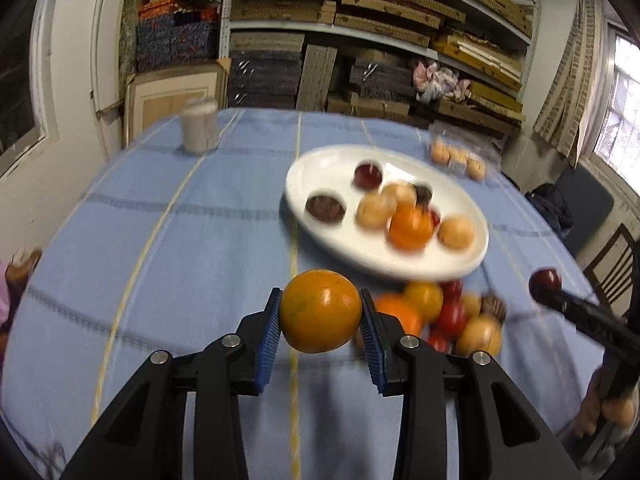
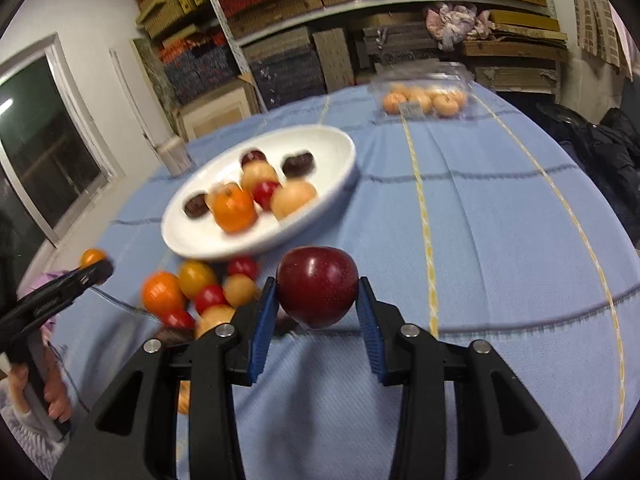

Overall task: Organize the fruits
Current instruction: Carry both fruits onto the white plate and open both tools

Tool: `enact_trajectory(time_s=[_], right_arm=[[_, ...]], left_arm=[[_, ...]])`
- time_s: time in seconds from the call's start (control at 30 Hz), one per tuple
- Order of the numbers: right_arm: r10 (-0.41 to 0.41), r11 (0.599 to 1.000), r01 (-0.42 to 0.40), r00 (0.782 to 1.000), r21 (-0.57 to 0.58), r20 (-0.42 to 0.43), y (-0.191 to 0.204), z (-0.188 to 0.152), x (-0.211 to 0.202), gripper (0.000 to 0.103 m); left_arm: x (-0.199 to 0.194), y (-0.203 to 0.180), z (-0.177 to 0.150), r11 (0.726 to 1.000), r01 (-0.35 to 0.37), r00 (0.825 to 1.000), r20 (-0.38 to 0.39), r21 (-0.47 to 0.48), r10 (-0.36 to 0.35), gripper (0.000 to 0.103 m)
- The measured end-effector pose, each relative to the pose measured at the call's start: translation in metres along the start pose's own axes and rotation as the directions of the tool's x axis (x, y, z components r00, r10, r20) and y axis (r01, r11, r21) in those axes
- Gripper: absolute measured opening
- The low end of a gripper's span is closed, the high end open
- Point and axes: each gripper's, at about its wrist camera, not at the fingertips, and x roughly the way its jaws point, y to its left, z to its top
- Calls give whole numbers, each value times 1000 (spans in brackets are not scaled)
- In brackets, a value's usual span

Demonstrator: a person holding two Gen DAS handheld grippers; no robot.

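Observation:
My left gripper [image 1: 320,314] is shut on an orange [image 1: 320,310] and holds it above the blue tablecloth, short of the white plate [image 1: 320,172]. My right gripper [image 2: 318,300] is shut on a dark red apple [image 2: 318,286], also held in the air near the plate [image 2: 320,140]. The plate holds several fruits: an orange [image 1: 410,226], pale round fruits, red and dark ones. A loose pile of fruits [image 1: 448,316] lies on the cloth by the plate's near rim; it also shows in the right wrist view [image 2: 196,296]. Each gripper shows in the other's view, the right one [image 1: 546,284] and the left one [image 2: 94,260].
A clear plastic box of pale round fruits [image 2: 424,98] stands at the table's far side. A grey cup [image 1: 200,128] stands at the far left of the table. Shelves of stacked boxes [image 1: 360,20] fill the wall behind. A chair [image 1: 612,264] stands to the right.

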Motion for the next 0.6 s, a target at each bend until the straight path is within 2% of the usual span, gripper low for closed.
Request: enact_trajectory(time_s=[0.13,0.3,0.47,0.6], right_arm=[[16,999,-16,1000,-40,-1,21,27,11,39],[17,995,-18,1000,-95,-12,45,65,44,39],[4,999,-5,1000,-50,-25,36,100,84,39],[25,1000,-24,999,15,-41,22,104,109,42]], left_arm=[[23,-18,31,1000,10,1000,6,19,-10,38],[62,-32,46,999,20,1000,-24,33,-19,38],[90,-27,45,999,13,998,-59,35,-11,38],[106,-21,45,999,8,997,-81,33,-5,38]])
